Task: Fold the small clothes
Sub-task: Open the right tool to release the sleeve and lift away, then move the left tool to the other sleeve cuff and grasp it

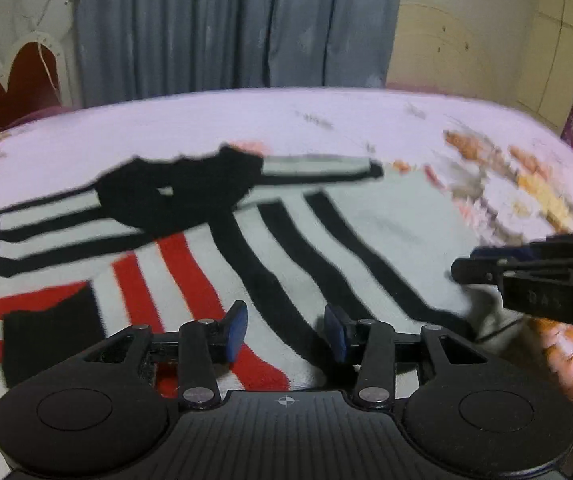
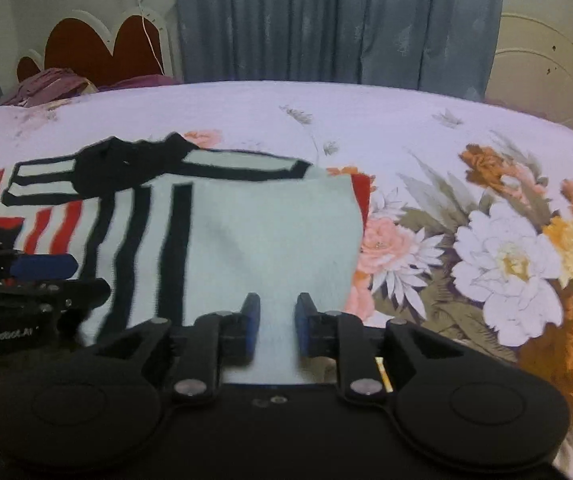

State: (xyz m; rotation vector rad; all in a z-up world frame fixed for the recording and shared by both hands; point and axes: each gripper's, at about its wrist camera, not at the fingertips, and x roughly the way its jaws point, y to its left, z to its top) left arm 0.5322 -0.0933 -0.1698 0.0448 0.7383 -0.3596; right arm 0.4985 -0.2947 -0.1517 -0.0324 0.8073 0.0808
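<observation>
A small white sweater (image 1: 366, 232) with black and red stripes and a black collar lies on the bed; it also shows in the right wrist view (image 2: 254, 232). My left gripper (image 1: 285, 332) is open and empty, low over the striped near part. My right gripper (image 2: 277, 326) is open over the sweater's plain white near edge, holding nothing. The right gripper shows from the side in the left wrist view (image 1: 462, 272). The left gripper shows at the left of the right wrist view (image 2: 74, 276).
The bed has a lilac floral sheet (image 2: 486, 248). A red and white headboard (image 2: 98, 44) and purple bedding (image 2: 50, 84) are at the far left. Grey curtains (image 2: 326, 20) hang behind the bed.
</observation>
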